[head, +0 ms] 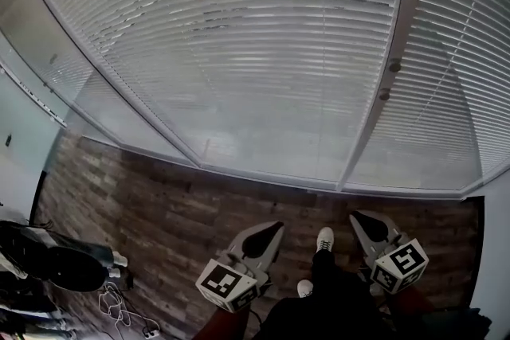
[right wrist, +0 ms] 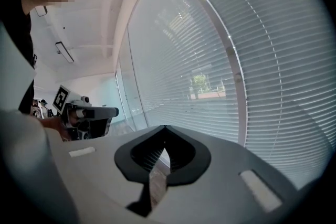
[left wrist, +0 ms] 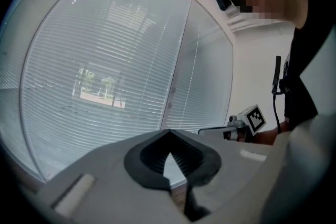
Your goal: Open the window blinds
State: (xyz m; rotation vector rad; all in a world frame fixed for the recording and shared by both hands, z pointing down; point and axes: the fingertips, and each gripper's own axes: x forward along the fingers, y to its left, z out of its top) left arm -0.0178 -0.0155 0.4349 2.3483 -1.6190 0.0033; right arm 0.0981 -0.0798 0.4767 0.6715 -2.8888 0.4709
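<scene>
My left gripper [left wrist: 169, 134] has its jaws clenched, tips meeting, with nothing between them. My right gripper [right wrist: 164, 128] is the same: closed and empty. Both point nearly level at the window.

The blinds [head: 263, 52] hang ahead of both jaw pairs, well apart from them, across a strip of wood floor [head: 159, 195]. Their slats are lowered and mostly closed. A pale upright post [head: 381, 103] divides the panes, ahead of my right jaws and a little to their right. It carries two small round fittings [head: 394, 66].

I judge the step to be the approach. To do it well I should close in squarely, find the control first, and part the jaws only once it sits between them. No cord or wand is clear in any view; the fittings are my best guess.

Only the head view shows the floor, my shoes [head: 324, 239] between the grippers, and cables [head: 119, 306] far left of my left jaws. Only the gripper views show the slat gap [left wrist: 100, 86] with trees outside, and each other's marker cube.
</scene>
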